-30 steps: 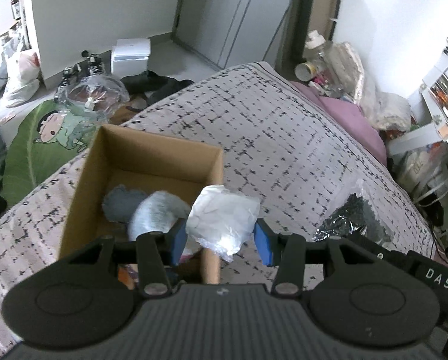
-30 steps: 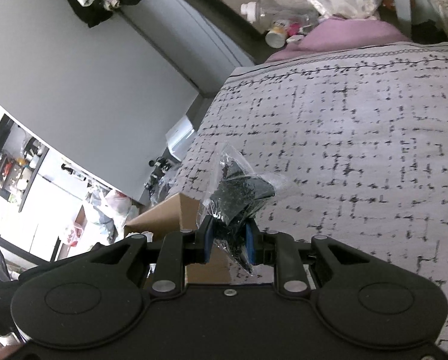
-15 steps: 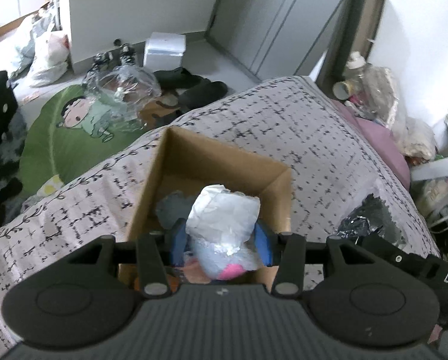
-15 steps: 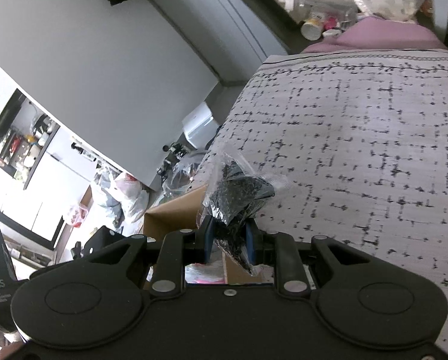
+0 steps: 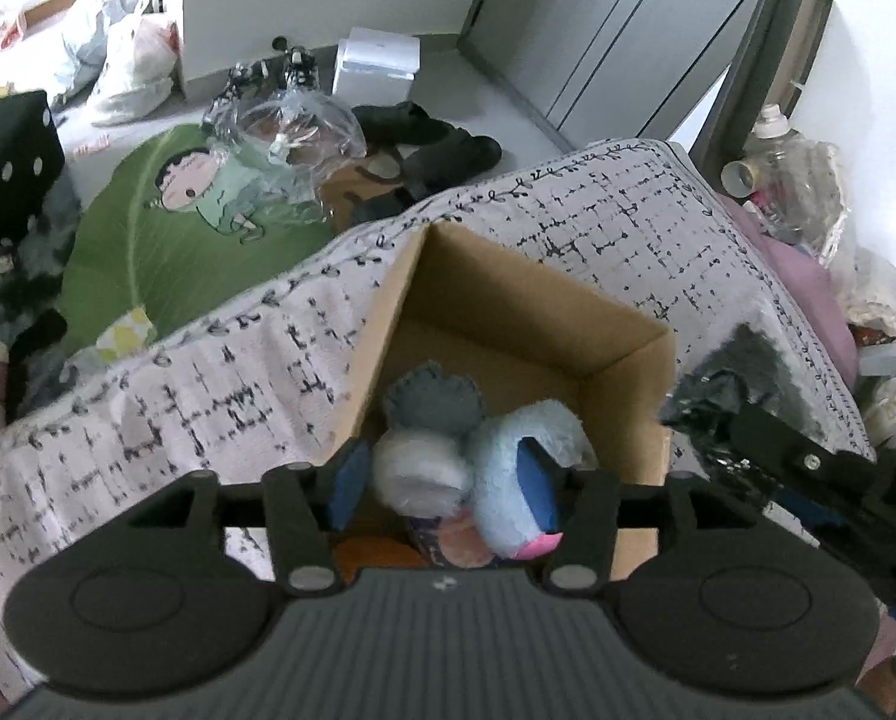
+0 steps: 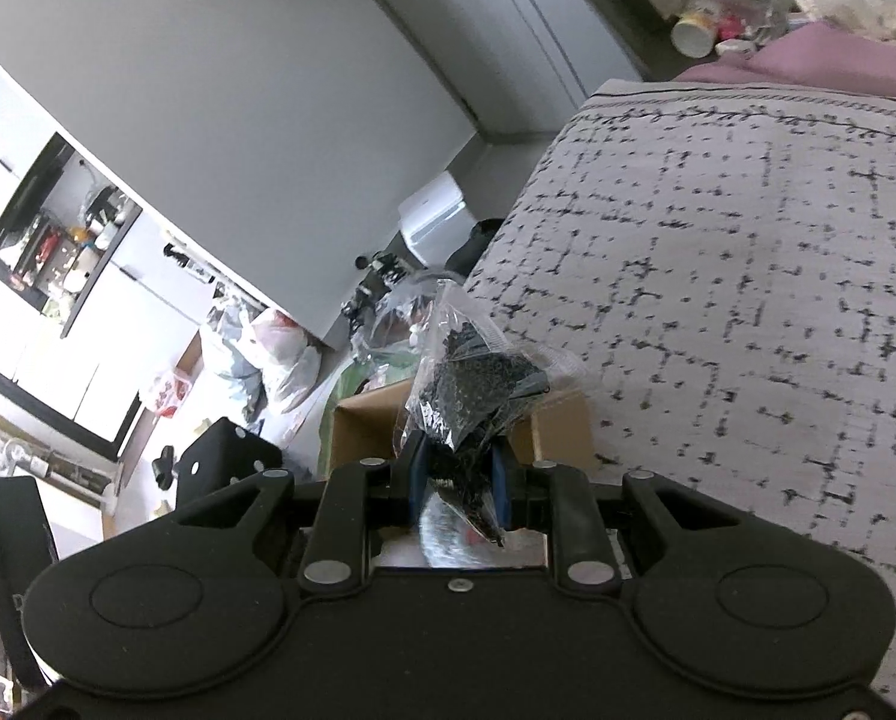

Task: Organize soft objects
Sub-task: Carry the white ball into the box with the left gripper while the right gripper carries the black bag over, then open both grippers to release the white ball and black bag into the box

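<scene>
While box interior [image 5: 508, 348] fills left view, right shows bag [image 6: 478, 384]

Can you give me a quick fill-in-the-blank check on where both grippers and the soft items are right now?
1. The left gripper is over the ____ box.
2. The right gripper is shut on a clear bag of ____ material.
3. The white wrapped bundle lies beside a light ____ plush toy.

Missing words: cardboard; black; blue
</scene>
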`<state>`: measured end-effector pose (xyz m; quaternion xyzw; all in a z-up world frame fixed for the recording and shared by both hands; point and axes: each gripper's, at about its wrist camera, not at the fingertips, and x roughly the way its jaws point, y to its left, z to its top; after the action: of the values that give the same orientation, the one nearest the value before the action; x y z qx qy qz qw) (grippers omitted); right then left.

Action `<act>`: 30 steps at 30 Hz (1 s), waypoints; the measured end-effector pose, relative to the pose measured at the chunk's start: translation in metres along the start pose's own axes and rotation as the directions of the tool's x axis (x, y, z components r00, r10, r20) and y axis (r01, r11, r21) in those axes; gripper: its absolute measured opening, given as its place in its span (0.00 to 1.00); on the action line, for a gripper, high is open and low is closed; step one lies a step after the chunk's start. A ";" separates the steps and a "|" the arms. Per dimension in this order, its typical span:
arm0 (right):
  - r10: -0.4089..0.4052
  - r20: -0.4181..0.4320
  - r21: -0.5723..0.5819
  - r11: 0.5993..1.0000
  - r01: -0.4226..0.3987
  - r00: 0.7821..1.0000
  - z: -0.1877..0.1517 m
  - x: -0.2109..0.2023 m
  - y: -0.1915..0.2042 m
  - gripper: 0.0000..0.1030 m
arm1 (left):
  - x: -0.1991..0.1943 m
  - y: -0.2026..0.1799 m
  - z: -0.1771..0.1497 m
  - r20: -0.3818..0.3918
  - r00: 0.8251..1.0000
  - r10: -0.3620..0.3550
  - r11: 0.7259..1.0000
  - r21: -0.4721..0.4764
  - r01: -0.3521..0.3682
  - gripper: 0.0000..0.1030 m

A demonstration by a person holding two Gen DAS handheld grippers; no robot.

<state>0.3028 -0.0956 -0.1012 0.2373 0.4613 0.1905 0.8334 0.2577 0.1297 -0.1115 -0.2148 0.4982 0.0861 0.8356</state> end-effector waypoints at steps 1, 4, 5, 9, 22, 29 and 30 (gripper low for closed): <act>0.003 -0.006 0.000 1.000 -0.003 1.000 0.000 0.003 0.002 0.21 | -0.001 0.000 0.001 0.000 1.000 -0.005 1.000 0.000 0.005 0.57; 0.016 -0.023 0.004 1.000 -0.016 1.000 0.001 0.011 0.009 0.21 | -0.003 0.001 0.006 0.011 1.000 -0.007 1.000 -0.018 0.007 0.58; 0.023 -0.029 0.009 1.000 -0.023 0.999 0.001 0.013 0.011 0.21 | -0.005 0.002 0.007 0.015 1.000 -0.003 1.000 -0.024 0.004 0.59; 0.059 -0.045 0.054 0.997 -0.056 0.997 0.002 0.019 0.011 0.35 | -0.009 0.007 0.011 0.018 1.000 0.005 0.999 -0.043 -0.004 0.59; 0.043 0.014 0.122 0.992 -0.045 0.999 -0.003 -0.031 -0.028 0.53 | -0.033 -0.005 0.003 0.042 0.999 -0.017 1.000 -0.015 0.018 0.72; -0.009 0.026 0.025 1.000 0.008 1.000 -0.003 -0.059 -0.030 0.65 | -0.051 -0.016 -0.002 0.065 0.997 -0.035 0.999 -0.001 0.035 0.77; -0.016 0.033 0.009 1.000 0.016 0.999 -0.003 -0.063 -0.031 0.70 | -0.053 -0.017 -0.003 0.070 0.997 -0.033 0.999 0.001 0.033 0.77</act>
<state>0.2711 -0.1539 -0.0774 0.2403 0.4503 0.1777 0.8414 0.2353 0.1167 -0.0620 -0.2199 0.4652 0.0799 0.8537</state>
